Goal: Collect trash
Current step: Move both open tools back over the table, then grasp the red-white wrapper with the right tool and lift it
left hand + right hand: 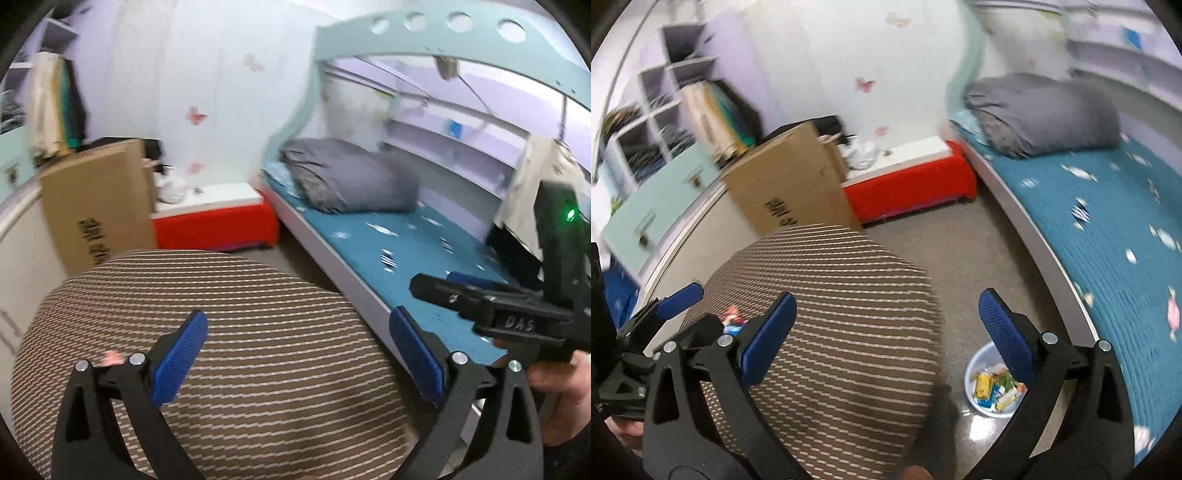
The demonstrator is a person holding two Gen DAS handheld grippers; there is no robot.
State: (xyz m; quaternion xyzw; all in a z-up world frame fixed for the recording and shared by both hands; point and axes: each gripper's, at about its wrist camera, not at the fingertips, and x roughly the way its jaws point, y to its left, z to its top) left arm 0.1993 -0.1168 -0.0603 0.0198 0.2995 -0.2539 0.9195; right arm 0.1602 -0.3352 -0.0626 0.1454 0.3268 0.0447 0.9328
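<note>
Wrapper (733, 317): on striped surface (849, 314), near its left edge, beside left claw (685, 306). Both claws wide, empty; right claw (886, 332). Risk: flimsy wrapper slides off. Bin (971, 373): floor, right of surface.

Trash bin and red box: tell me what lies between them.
Right wrist view: only bare brown floor stretches from the light blue trash bin by the bed to the red box at the wall. The striped cushion sits to the left.
</note>
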